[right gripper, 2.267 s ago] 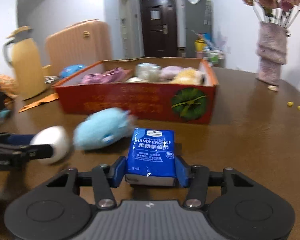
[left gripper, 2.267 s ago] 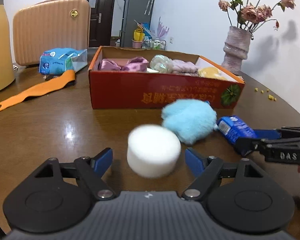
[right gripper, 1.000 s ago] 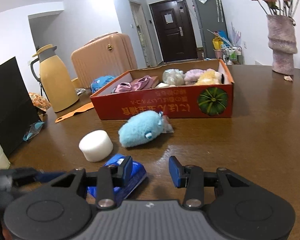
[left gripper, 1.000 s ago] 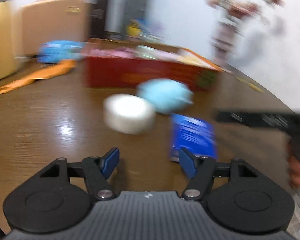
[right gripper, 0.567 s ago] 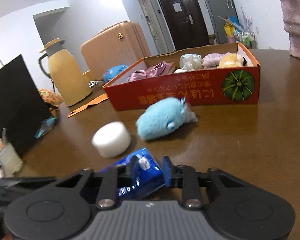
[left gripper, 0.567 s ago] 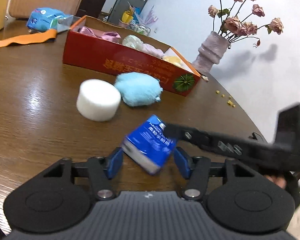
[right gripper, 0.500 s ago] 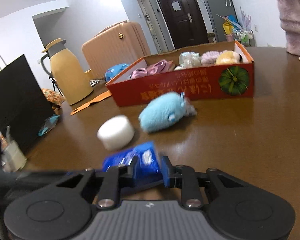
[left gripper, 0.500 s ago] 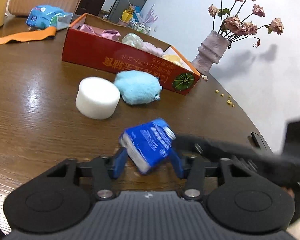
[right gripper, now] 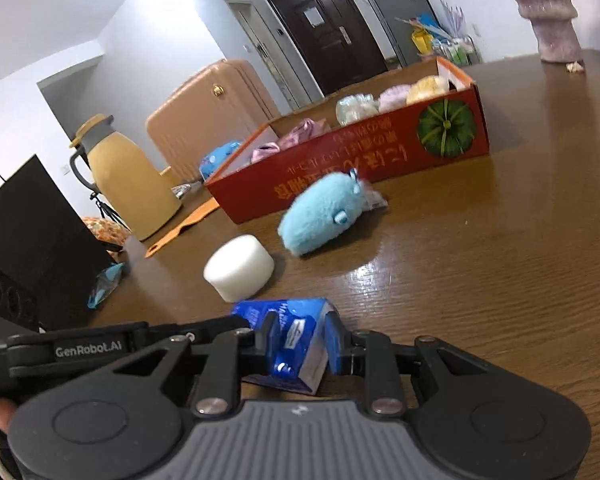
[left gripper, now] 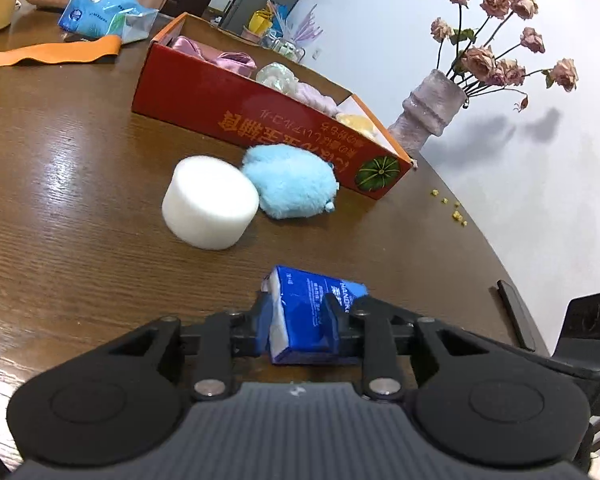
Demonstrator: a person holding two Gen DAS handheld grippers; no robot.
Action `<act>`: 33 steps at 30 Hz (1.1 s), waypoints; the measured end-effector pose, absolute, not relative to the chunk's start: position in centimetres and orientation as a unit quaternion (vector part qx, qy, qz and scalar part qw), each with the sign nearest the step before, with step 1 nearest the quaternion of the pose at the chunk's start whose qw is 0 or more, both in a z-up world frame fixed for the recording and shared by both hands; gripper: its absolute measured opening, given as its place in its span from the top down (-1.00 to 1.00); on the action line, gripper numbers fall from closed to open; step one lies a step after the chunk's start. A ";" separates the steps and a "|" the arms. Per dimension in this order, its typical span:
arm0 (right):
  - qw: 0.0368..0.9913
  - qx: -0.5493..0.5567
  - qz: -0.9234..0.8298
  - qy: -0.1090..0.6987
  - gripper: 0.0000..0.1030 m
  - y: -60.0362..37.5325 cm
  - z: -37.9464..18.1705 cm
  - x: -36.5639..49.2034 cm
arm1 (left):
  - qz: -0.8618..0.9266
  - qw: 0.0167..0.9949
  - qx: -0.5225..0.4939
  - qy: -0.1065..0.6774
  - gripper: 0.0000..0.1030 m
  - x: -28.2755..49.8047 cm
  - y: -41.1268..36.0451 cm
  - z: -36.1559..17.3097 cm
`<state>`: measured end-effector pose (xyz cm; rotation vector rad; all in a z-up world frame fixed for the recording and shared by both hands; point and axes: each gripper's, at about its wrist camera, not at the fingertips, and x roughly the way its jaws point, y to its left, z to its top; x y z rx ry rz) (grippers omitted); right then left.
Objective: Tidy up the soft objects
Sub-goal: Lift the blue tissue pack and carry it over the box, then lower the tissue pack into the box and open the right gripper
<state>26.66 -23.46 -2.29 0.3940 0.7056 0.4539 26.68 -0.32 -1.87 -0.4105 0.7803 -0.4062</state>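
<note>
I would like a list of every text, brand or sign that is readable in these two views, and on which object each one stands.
"GenRobot.AI": white letters on the black left gripper arm, seen in the right wrist view.
"HANDKE", cut off by a finger: on the blue tissue pack.
Upside-down yellow Chinese characters on the red box: I cannot read them reliably.
Pumpkin picture at the box's end: a sign, no words.
Small print on the pack and on the blue bag: too small to read.

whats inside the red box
Inside the red box: pink satin cloth, a clear crinkly bundle, a lilac soft thing and a yellow one. Its near wall hides the floor.
</note>
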 end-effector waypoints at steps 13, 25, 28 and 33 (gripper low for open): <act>0.943 0.128 0.191 0.241 0.70 -24.8 7.6 41.2 | -0.232 0.898 -0.171 0.333 0.57 43.7 -3.0 7.6; 0.903 0.069 0.088 0.414 0.73 -23.8 2.2 61.7 | -0.151 0.843 -0.173 0.486 0.61 60.8 -7.5 0.1; 0.904 0.073 0.083 0.412 0.70 -24.0 1.7 61.6 | -0.150 0.845 -0.175 0.483 0.52 61.0 -7.4 0.7; 0.913 0.075 0.092 0.392 0.57 -24.3 3.5 59.7 | -0.157 0.869 -0.150 0.444 0.37 58.2 -6.4 4.3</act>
